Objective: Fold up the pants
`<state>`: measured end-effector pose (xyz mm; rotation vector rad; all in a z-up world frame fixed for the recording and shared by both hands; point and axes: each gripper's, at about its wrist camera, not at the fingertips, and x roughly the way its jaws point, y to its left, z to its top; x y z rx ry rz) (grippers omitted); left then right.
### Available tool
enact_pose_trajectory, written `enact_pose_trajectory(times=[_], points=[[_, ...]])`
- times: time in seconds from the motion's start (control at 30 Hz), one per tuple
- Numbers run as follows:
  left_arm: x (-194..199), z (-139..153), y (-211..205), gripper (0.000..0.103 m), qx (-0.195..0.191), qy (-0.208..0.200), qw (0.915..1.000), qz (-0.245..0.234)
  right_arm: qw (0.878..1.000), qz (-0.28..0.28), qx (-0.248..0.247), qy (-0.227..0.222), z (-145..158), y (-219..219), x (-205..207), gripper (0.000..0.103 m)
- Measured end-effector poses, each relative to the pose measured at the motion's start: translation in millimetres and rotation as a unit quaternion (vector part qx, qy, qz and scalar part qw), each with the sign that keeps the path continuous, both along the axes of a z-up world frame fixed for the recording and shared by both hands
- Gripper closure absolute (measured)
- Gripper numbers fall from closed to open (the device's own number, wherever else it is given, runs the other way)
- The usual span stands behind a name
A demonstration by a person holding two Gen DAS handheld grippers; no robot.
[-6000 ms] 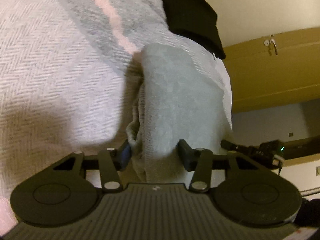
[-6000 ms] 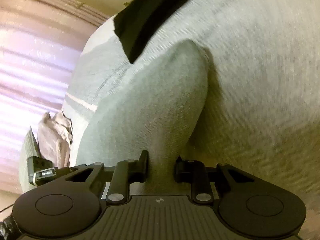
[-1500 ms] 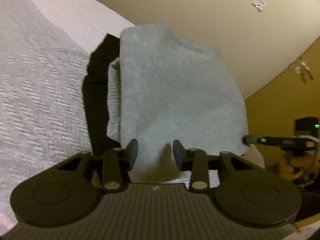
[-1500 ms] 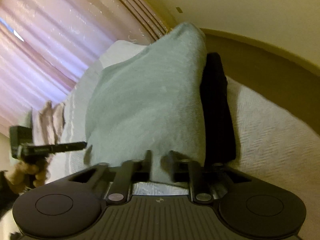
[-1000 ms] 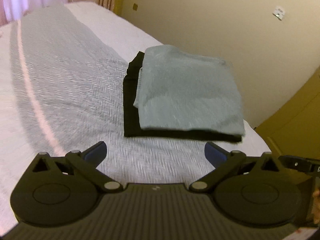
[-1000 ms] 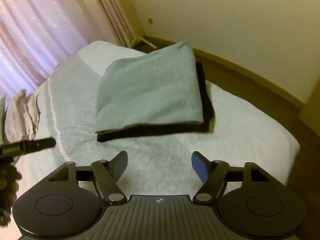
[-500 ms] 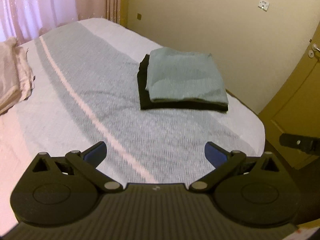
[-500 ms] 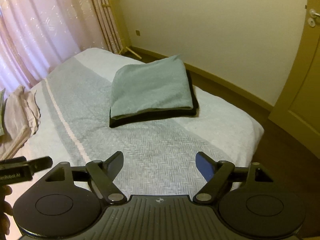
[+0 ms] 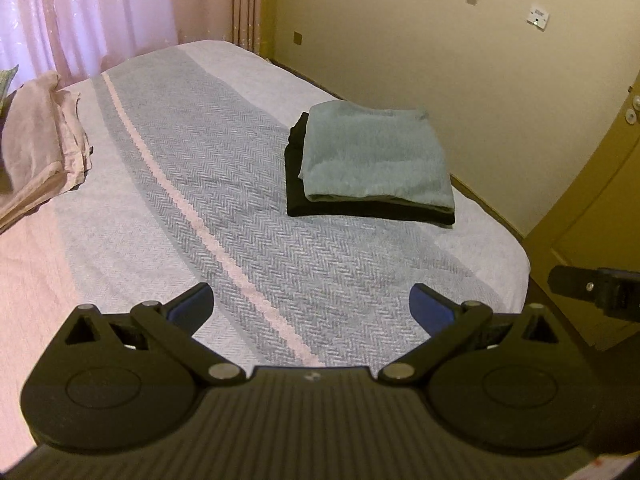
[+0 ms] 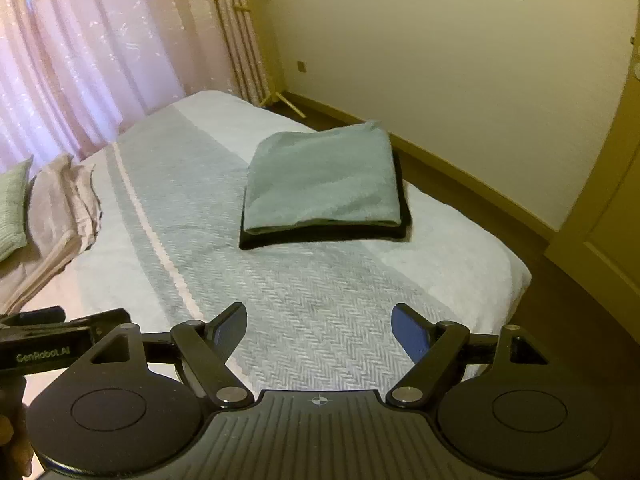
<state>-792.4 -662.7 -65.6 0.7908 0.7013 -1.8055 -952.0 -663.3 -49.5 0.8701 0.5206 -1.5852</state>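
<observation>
- While both tools, left tool [image 9: 311, 304] and right tool [image 10: 318, 330], hang released and empty, the folded grey pants [image 9: 374, 156] rest atop a black garment [image 9: 294, 184] near the bed [image 9: 280, 264] corner.
- Risk, I judge: nudging that stack could slide it off the edge.

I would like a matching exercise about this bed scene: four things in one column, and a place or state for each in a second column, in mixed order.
Things:
1. grey-green pants
2. black garment
3. pink cloth pile
4. right tongs

Places or states:
A. near the curtain side of the bed
B. open, holding nothing
C. folded, on top of the stack
D. at the bottom of the stack

Pairs: 1-C, 2-D, 3-A, 4-B
</observation>
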Motion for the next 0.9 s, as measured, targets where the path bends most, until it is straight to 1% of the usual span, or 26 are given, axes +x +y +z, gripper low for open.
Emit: enact_pose_trajectory(times=[0.1,0.27,0.53,0.9], points=[[-6,2,-1,0.001,-0.007,-0.007,0.9999,0.006,1.0,0.008,0.0,0.004,0,-3,-5,0.026],[-13,4,2,0.001,-0.006,-0.01,0.9999,0.012,1.0,0.014,0.002,0.0,0,-2,-11,0.026],[-23,5,8,0.001,-0.009,-0.019,0.9997,0.01,1.0,0.012,0.009,0.006,2,0,-16,0.026],[-28,10,12,0.001,-0.017,-0.029,0.9994,0.007,1.0,0.006,0.0,0.001,7,2,-20,0.026]])
